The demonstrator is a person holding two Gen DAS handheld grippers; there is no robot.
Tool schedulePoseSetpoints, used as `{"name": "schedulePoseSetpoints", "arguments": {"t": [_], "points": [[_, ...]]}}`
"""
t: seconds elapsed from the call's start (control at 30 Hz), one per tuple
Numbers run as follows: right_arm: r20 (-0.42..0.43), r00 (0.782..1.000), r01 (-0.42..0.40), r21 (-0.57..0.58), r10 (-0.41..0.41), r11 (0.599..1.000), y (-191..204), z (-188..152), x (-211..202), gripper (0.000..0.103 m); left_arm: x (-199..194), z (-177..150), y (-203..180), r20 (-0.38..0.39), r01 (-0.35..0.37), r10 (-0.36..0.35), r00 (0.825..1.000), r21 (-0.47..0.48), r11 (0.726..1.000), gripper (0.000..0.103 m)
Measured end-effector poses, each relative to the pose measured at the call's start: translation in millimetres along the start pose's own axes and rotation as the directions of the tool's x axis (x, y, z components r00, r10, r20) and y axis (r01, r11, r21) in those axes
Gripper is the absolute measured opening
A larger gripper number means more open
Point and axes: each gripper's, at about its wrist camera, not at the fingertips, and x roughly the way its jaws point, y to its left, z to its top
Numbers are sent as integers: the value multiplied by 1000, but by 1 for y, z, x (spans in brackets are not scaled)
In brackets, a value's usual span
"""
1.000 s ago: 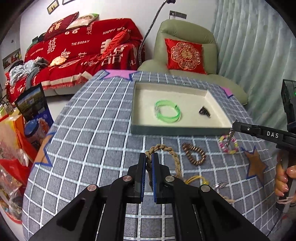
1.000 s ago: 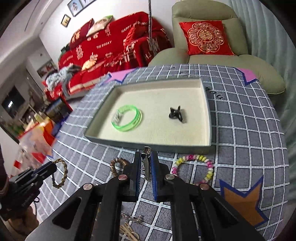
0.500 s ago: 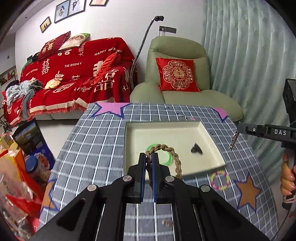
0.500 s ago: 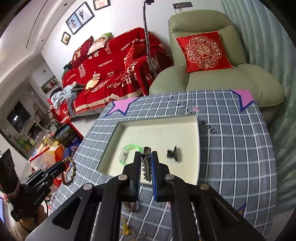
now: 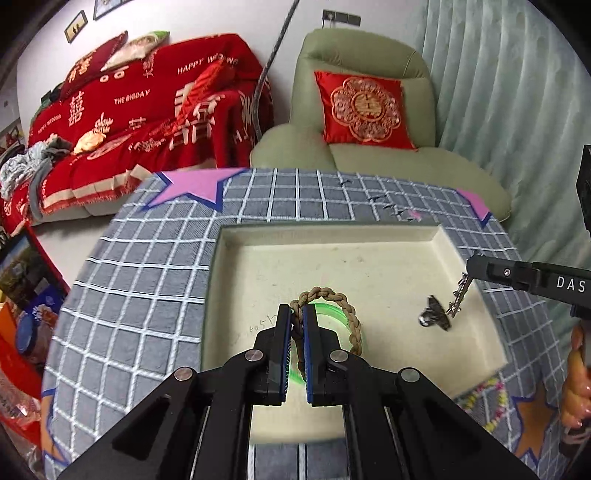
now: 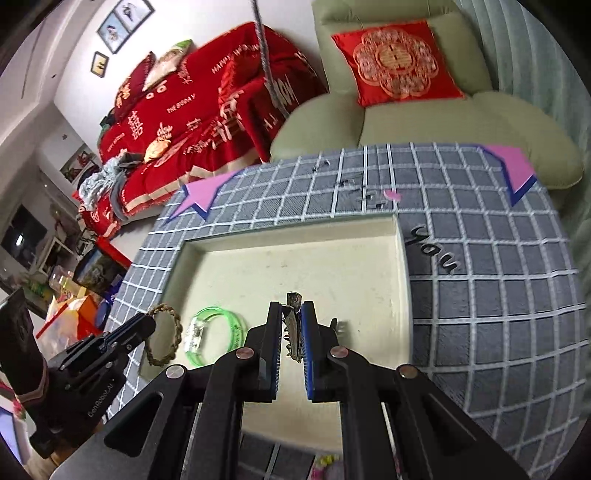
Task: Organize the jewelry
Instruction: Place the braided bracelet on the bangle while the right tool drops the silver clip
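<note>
Over the tray (image 5: 472,258), both grippers have descended, jaws still clamping braided bracelet (image 5: 347,310) and metal clip (image 6: 293,325).

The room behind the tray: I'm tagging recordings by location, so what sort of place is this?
Most likely a home living room: a sofa under a red throw, a green armchair with a red cushion, and framed pictures on the wall.

Left gripper (image 5: 295,314) and right gripper (image 6: 291,310) both clamped.
</note>
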Motion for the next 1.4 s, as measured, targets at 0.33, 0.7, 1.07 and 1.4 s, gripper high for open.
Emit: {"name": "schedulePoseSetpoints", "arguments": {"t": [0.33, 0.7, 1.07, 1.4], "points": [[-38, 999, 3, 27, -2, 1000, -9, -1, 40, 11, 37, -4, -3, -50, -25, 25, 998, 8, 1000, 16], [-68, 998, 3, 68, 2, 998, -18, -7, 57, 11, 46, -7, -13, -59, -102, 105, 993, 52, 993, 16], [-22, 1000, -18, 66, 20, 998, -15, -11, 33, 53, 41, -8, -12, -45, -123, 126, 991, 56, 991, 16], [41, 998, -42, 85, 38, 996, -14, -18, -8, 59, 18, -5, -14, 48, -132, 130, 990, 35, 991, 103]]}}
